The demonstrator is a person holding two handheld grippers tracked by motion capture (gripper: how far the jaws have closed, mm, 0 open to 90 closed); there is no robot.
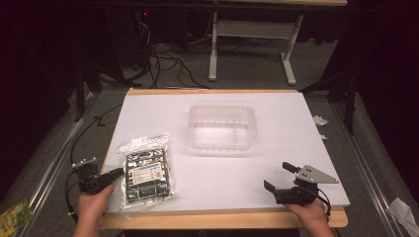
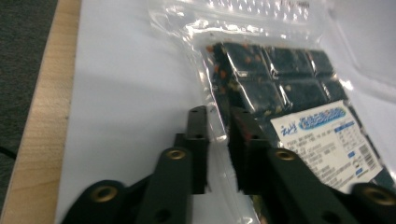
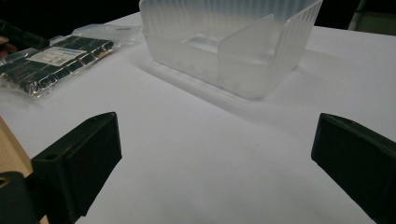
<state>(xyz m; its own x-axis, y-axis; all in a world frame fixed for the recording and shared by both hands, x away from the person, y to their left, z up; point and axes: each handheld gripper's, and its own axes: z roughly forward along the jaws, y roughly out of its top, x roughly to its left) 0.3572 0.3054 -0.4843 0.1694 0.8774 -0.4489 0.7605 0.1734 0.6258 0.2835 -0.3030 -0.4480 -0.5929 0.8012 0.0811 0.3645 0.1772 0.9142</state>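
A clear plastic packet (image 1: 146, 170) of dark blocks with a white label lies flat at the front left of the white table (image 1: 276, 123). My left gripper (image 1: 117, 173) reaches in from the left. Its jaws stand almost together, pinching the clear left edge of the packet (image 2: 289, 88) between the left gripper's (image 2: 218, 121) tips. An empty translucent plastic container (image 1: 222, 126) stands upright in the middle of the table. My right gripper (image 1: 277, 175) rests near the front right edge, open, with nothing between its jaws. From my right gripper (image 3: 215, 130), the container (image 3: 224, 42) is ahead and the packet (image 3: 51, 58) far left.
The table has a wooden rim (image 1: 217, 219) along its front. Cables (image 1: 168, 64) and a white table frame (image 1: 252, 34) lie on the floor behind. Scraps of paper (image 1: 320, 120) sit on the floor at right, and a green packet (image 1: 12, 212) lies at lower left.
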